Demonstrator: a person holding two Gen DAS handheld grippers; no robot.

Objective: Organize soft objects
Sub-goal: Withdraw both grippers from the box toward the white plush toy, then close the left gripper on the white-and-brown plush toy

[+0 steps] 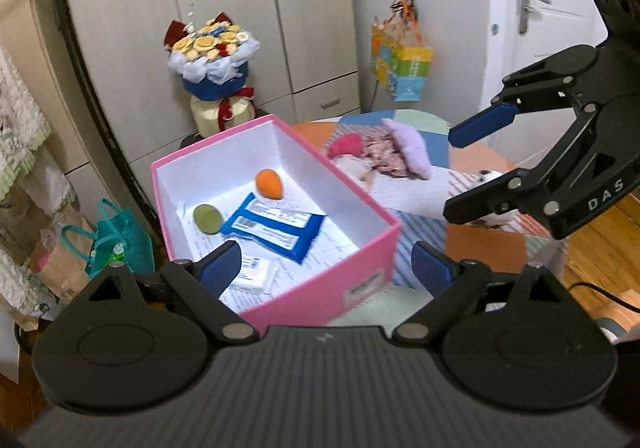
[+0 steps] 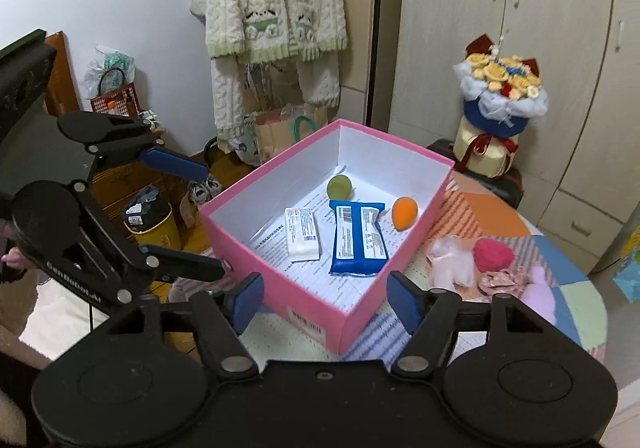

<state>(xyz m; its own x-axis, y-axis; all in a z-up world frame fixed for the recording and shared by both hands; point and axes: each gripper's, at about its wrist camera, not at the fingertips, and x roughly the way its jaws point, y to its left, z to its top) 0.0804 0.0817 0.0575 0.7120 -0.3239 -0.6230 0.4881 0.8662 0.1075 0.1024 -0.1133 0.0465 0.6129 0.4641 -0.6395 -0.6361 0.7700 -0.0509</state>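
Observation:
A pink box stands on the round table. Inside lie an orange sponge egg, a green sponge egg, a blue wipes pack and a white pack. Beside the box lie a pink puff, a white fluffy piece, a patterned scrunchie and a lilac pillow. My left gripper is open and empty above the box's near side. My right gripper is open and empty.
The table has a patchwork cloth. A flower bouquet stands behind the box. Wardrobes, a door, a hanging cardigan, bags and a yellow bin surround the table.

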